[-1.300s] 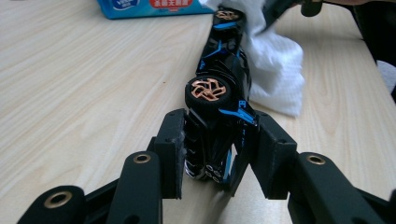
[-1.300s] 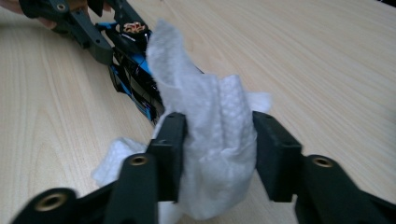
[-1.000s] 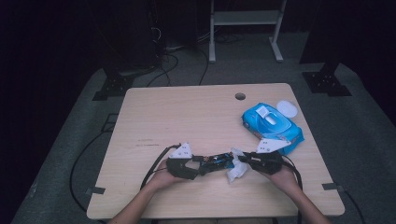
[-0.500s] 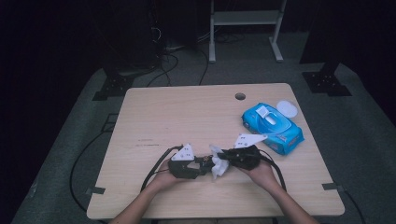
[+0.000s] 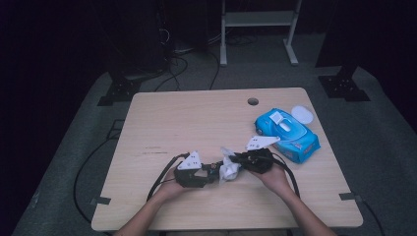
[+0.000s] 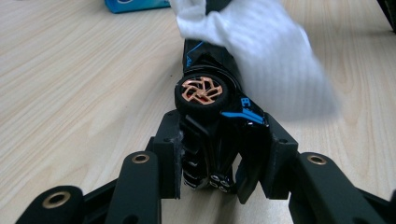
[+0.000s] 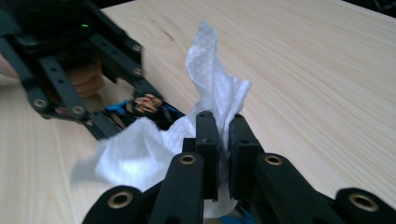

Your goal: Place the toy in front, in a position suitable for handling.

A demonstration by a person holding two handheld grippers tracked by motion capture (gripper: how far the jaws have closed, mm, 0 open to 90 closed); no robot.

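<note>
A small black toy car (image 6: 212, 121) with blue stripes was held by the left gripper (image 5: 209, 173). In the left gripper view, the two black jaws were pressed on the car's sides, one on each side, and the car lay tipped over so that a wheel with a copper-coloured middle (image 6: 201, 91) faced up. These jaws had just been closing, with the car between them.

A white wipe (image 7: 210, 98) was pinched by the right gripper (image 5: 235, 161). In the right gripper view, its jaws were seen squeezed together on the wipe, and part of the cloth stood up above the pads while the rest hung down toward the car. The wipe was laid over the far end of the car and was touching it.

Both grippers were held close together over the near part of the wooden table (image 5: 177, 118), in front of the person's two hands. A blue pack of wipes (image 5: 287, 132) lay on the table near the right gripper, and its white lid (image 5: 302, 114) was flipped open
</note>
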